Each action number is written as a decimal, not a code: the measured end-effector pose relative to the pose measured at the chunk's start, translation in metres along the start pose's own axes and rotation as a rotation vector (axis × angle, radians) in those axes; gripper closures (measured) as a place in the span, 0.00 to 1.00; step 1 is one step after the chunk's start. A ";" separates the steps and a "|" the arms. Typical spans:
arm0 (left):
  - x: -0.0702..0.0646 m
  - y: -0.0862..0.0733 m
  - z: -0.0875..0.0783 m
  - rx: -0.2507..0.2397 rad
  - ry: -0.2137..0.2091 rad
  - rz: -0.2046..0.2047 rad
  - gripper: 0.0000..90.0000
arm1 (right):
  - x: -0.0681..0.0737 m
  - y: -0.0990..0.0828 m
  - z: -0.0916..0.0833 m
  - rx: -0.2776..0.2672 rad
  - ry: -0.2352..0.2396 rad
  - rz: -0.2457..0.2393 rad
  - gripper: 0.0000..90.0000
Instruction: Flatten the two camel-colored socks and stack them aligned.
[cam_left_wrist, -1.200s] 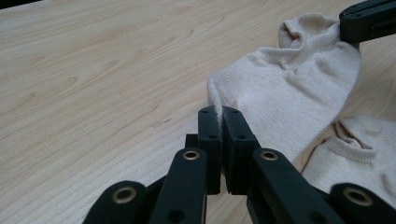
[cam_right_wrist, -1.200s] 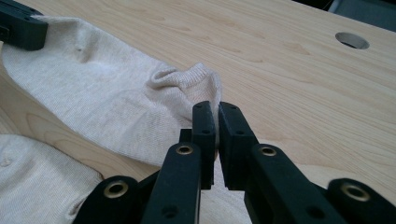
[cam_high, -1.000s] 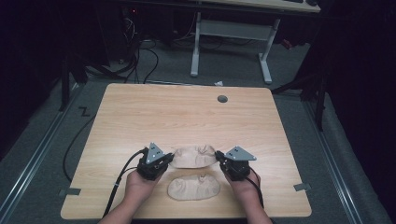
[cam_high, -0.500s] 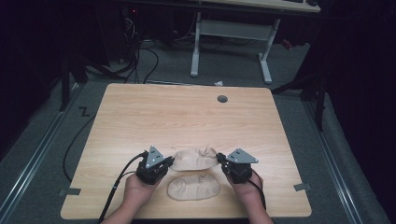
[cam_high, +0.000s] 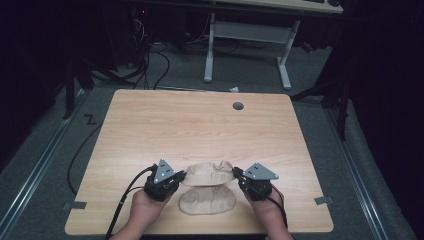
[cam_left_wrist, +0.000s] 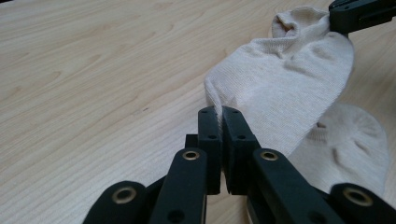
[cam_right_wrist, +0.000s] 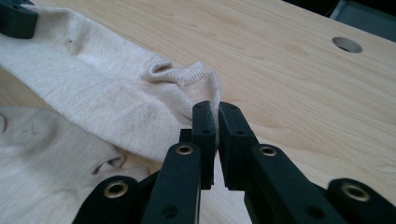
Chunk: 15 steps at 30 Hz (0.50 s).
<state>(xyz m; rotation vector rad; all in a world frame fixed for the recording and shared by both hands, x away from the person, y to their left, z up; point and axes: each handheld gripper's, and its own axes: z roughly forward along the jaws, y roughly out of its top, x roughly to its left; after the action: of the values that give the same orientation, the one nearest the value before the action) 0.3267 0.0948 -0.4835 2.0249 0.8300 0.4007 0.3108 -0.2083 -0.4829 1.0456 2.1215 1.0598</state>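
Observation:
A beige sock (cam_high: 207, 173) hangs stretched between my two grippers, just above the wooden table (cam_high: 200, 130). My left gripper (cam_high: 183, 176) is shut on its left end, where the jaws pinch the fabric edge (cam_left_wrist: 212, 100). My right gripper (cam_high: 235, 173) is shut on the cuff end (cam_right_wrist: 205, 77). In the left gripper view the held sock (cam_left_wrist: 285, 79) runs up to the right gripper (cam_left_wrist: 359, 14). In the right gripper view the held sock (cam_right_wrist: 93, 98) runs to the left gripper (cam_right_wrist: 16, 18). A second beige sock (cam_high: 207, 201) lies flat under it, near the front edge.
A round cable hole (cam_high: 238, 106) sits near the table's far edge. Bare wood stretches beyond the socks. Behind the table stand a white desk frame (cam_high: 250, 45) and loose cables (cam_high: 150, 60) on the dark floor.

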 end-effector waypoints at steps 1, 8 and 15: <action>0.000 -0.001 -0.001 0.004 -0.003 0.002 0.96 | 0.001 -0.001 -0.001 -0.002 0.002 -0.005 0.95; -0.008 -0.007 -0.010 0.023 -0.026 0.010 0.96 | 0.008 -0.007 -0.008 0.010 0.027 -0.029 0.95; -0.018 -0.014 -0.016 0.052 -0.038 0.041 0.96 | 0.014 -0.014 -0.014 0.025 0.048 -0.036 0.95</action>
<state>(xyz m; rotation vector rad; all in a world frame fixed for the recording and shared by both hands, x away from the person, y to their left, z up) 0.2984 0.0977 -0.4858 2.0945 0.7843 0.3660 0.2872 -0.2079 -0.4891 0.9987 2.1886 1.0532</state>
